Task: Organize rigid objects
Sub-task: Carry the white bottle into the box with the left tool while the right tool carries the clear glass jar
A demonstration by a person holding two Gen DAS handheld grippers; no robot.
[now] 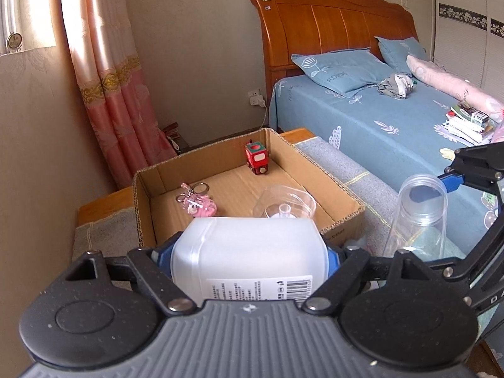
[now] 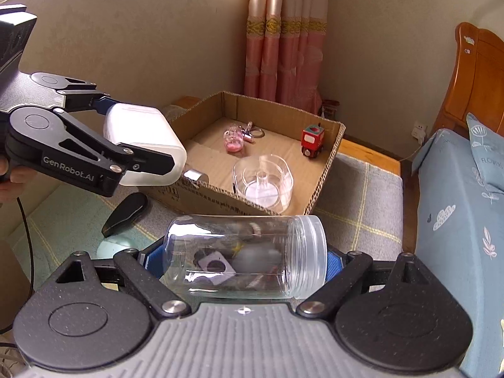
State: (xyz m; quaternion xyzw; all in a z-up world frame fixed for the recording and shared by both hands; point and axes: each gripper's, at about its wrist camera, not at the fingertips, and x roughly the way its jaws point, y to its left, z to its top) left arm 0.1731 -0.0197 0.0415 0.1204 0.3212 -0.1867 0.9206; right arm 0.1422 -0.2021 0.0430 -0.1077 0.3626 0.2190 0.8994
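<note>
My left gripper (image 1: pixel 249 252) is shut on a white plastic bottle (image 1: pixel 249 249), held just before the near wall of an open cardboard box (image 1: pixel 334 170); it also shows in the right wrist view (image 2: pixel 145 145). My right gripper (image 2: pixel 242 258) is shut on a clear plastic jar (image 2: pixel 245 252) lying sideways, mouth to the right, near the box's front; the jar shows at the right in the left wrist view (image 1: pixel 419 217). In the box lie a red toy cube (image 2: pixel 312 141), a pink keychain (image 2: pixel 236 138) and a clear round container (image 2: pixel 263 179).
The box (image 2: pixel 327 163) sits on a grey-green checked cloth (image 2: pixel 362 195) over a low wooden bench. A black oval object (image 2: pixel 126 214) and a pale round thing (image 2: pixel 110 249) lie on the cloth at left. A bed (image 1: pixel 393 132) with blue sheets stands to the right, a pink curtain (image 1: pixel 107 72) behind.
</note>
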